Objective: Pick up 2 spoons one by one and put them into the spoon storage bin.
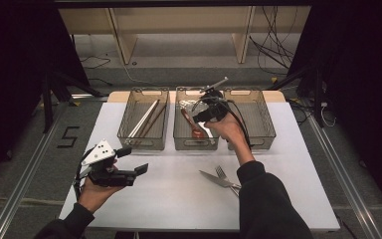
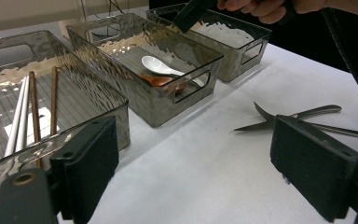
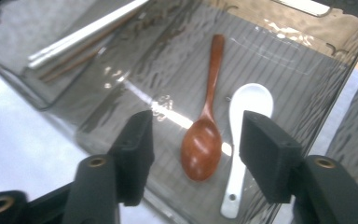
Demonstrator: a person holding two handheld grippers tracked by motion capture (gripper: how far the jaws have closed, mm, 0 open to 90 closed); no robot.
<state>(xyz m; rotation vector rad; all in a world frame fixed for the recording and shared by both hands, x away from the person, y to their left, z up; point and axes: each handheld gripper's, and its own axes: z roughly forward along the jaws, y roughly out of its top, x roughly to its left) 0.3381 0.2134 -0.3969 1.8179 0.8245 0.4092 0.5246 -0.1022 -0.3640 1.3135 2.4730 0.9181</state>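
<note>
Looking down in the high view: white surface (image 1: 179, 199) bearing three clear bins in a row at its far side. Left bin (image 1: 143, 119) holds white and brown chopsticks (image 1: 146, 119); middle bin (image 1: 195, 119) holds a wooden spoon (image 1: 193, 127); right bin (image 1: 251, 117) stands beside it. Right gripper (image 1: 206, 112) hangs over the middle bin, just above the spoon, carried by the right hand (image 1: 229, 130). Left gripper (image 1: 134, 160) rests at the near left of the surface, jaws apart, nothing between them. A knife (image 1: 215, 178) and a fork (image 1: 226, 178) lie crossed on the surface near the right sleeve. Left gripper view: left gripper (image 2: 196, 168) jaws stand wide open over bare surface; chopsticks (image 2: 25, 116) in the nearest bin, wooden spoon (image 2: 161, 81) and a white ceramic spoon (image 2: 161, 67) in the next bin, knife and fork (image 2: 303, 121) crossed on the surface to the right. Right gripper view: right gripper (image 3: 196, 144) jaws open, gripping nothing; wooden spoon (image 3: 205, 140) lies on the bin floor below and between them, bowl nearest, with the white ceramic spoon (image 3: 242, 140) touching alongside; chopsticks (image 3: 81, 39) in the neighbouring bin at upper left.
</note>
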